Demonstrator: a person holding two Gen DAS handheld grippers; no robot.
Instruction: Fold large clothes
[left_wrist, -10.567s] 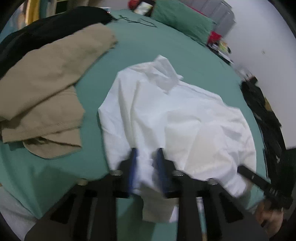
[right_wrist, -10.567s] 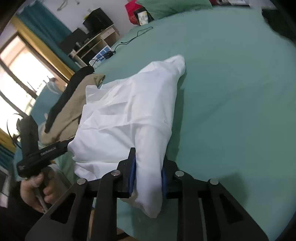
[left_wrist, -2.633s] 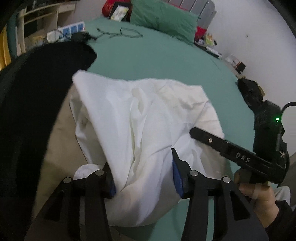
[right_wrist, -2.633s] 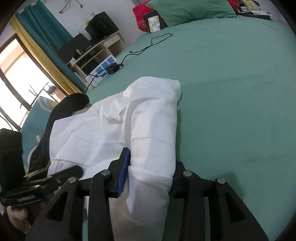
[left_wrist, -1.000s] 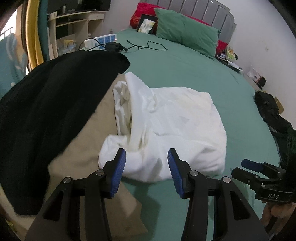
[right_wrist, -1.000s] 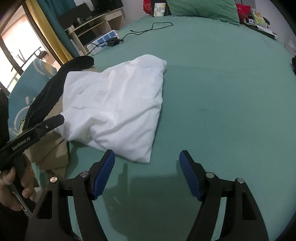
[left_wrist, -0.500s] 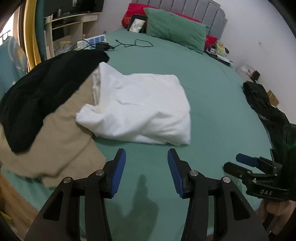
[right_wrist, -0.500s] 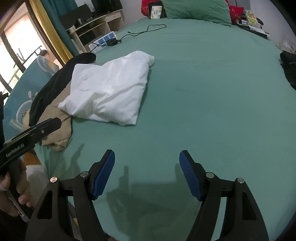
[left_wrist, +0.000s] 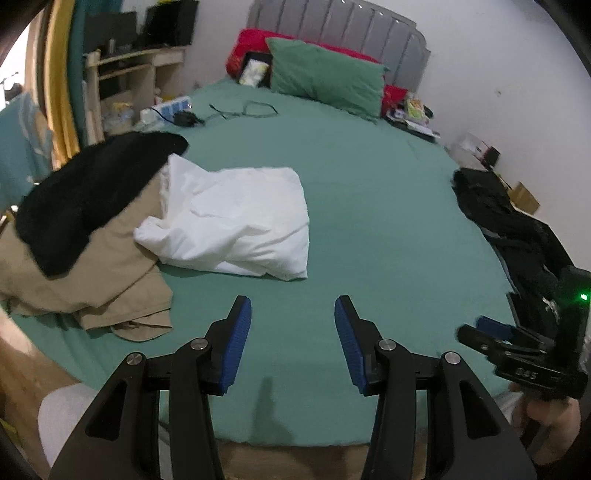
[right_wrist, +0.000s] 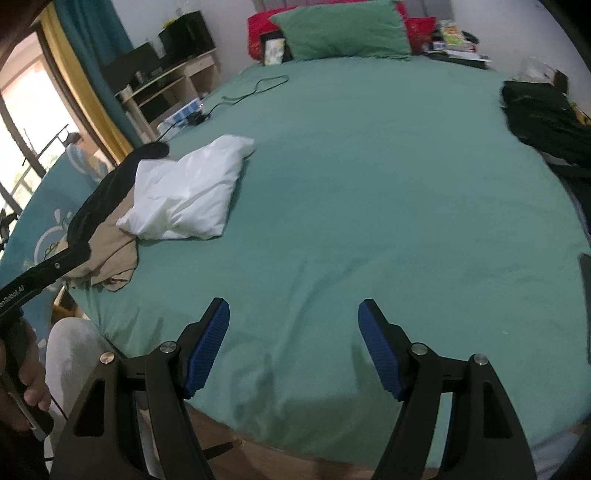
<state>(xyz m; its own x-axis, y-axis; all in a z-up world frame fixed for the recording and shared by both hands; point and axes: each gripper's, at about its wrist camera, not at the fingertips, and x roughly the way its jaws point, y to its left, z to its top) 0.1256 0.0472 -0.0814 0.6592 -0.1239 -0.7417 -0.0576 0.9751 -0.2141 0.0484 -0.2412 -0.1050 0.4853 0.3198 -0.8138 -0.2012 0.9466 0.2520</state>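
A folded white garment lies on the left side of the green bed, partly resting on a tan garment; it also shows in the right wrist view. My left gripper is open and empty, held above the bed's near edge, well short of the white garment. My right gripper is open and empty over the bed's near edge; it also shows at the right in the left wrist view.
A black garment lies over the tan one at the left. A dark pile of clothes sits at the bed's right edge. A green pillow, a cable and a power strip lie at the far end.
Both grippers have let go of the white garment, opened and pulled back toward the bed's near edge. The folded white garment now lies on the tan one.
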